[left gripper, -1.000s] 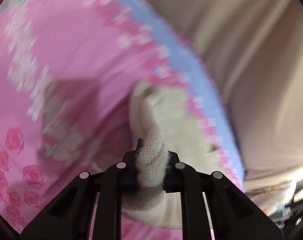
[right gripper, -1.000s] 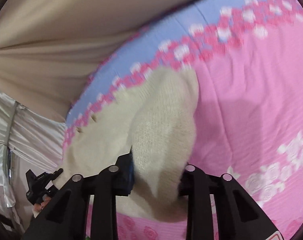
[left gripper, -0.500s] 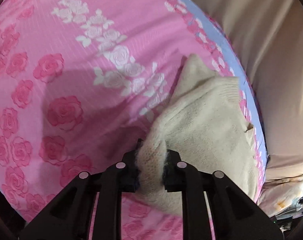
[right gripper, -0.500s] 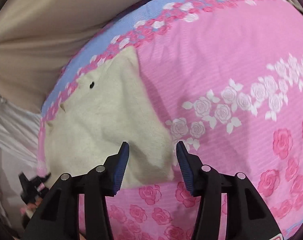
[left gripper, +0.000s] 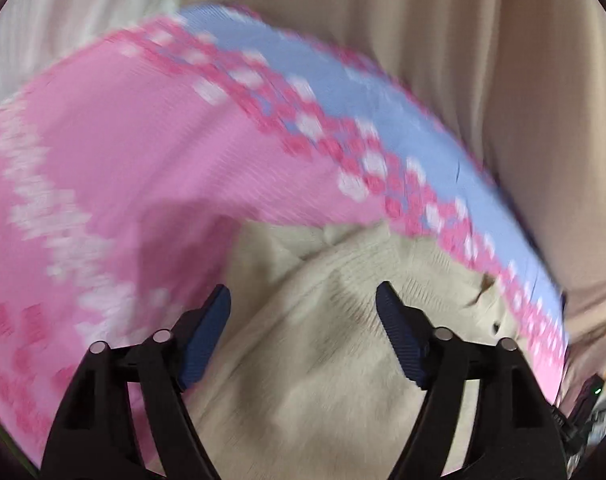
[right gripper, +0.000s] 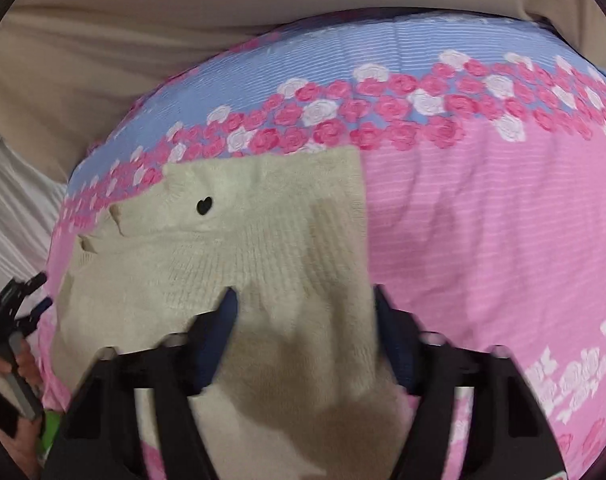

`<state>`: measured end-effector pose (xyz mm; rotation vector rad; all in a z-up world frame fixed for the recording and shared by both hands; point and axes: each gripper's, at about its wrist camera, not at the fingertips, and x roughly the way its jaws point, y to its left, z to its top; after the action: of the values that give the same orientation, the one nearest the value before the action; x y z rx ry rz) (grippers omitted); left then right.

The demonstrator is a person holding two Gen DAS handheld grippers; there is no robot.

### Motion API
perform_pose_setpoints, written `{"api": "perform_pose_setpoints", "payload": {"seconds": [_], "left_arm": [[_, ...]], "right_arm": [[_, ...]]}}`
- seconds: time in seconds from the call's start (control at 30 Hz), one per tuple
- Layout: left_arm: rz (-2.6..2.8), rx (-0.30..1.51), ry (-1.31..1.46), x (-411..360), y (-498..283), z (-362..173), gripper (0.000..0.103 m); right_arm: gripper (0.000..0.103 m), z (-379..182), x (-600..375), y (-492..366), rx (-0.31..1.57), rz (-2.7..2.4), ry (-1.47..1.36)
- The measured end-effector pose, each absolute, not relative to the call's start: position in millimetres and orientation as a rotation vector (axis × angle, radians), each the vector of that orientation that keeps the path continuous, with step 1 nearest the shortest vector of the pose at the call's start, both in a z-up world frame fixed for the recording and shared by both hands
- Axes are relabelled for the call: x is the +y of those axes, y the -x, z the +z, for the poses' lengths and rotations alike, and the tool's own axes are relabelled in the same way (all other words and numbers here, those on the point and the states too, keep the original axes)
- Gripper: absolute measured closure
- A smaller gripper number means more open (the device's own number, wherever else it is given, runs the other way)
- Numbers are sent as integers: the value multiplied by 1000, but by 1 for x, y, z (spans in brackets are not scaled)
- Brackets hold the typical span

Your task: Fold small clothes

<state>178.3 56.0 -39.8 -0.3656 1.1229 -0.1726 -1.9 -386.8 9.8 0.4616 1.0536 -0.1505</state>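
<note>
A small cream knit sweater [right gripper: 263, 248] with a black heart mark [right gripper: 204, 205] lies folded on the pink rose-print bedspread [right gripper: 483, 220]. It also shows in the left wrist view [left gripper: 323, 340], blurred. My left gripper [left gripper: 303, 312] is open and empty, its jaws apart just above the sweater. My right gripper [right gripper: 303, 312] is open and empty over the sweater's near right part.
The bedspread has a blue band with roses [right gripper: 343, 64] along its far edge. Beige fabric [right gripper: 103, 40] lies beyond it, and also in the left wrist view [left gripper: 483, 60]. The left gripper's body and the hand that holds it [right gripper: 11, 344] show at the right wrist view's left edge.
My left gripper let go of the sweater and opened wide. My right gripper opened earlier and now hangs over the flat sweater. Both cameras swung toward the blue edge.
</note>
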Motion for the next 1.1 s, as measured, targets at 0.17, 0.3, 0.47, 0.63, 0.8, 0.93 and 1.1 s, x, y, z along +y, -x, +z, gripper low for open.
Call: {"api": "perform_pose_setpoints", "payload": {"seconds": [0.17,0.3,0.47,0.63,0.8,0.93,1.1], "left_arm": [[-234,1035,401,71,-167,-17,97],[-186,973,446,87,-181,4,97],[-55,1158,367,81,-203,-55,90],[15,1030,468,117,-145,-31,43],[19,1158,606,135,-122,-66,39],[31,1139,583,113,-122,-71,31],[-110,1210,651,101,-135,-66,91]], "right_arm": [[91,81,-365,17,859,-80,-401],[91,98,-379,-14,799,-106,-393],[70,-4,-418,-55,1109,-288,-446],[33,2,-423,-9,1012,-272,-515],[32,-28,-427,-9,1077,-180,-640],[60,-26,-415,-25,1040,-114,-714],[82,6,-418,-10,950,-104,-759]]}}
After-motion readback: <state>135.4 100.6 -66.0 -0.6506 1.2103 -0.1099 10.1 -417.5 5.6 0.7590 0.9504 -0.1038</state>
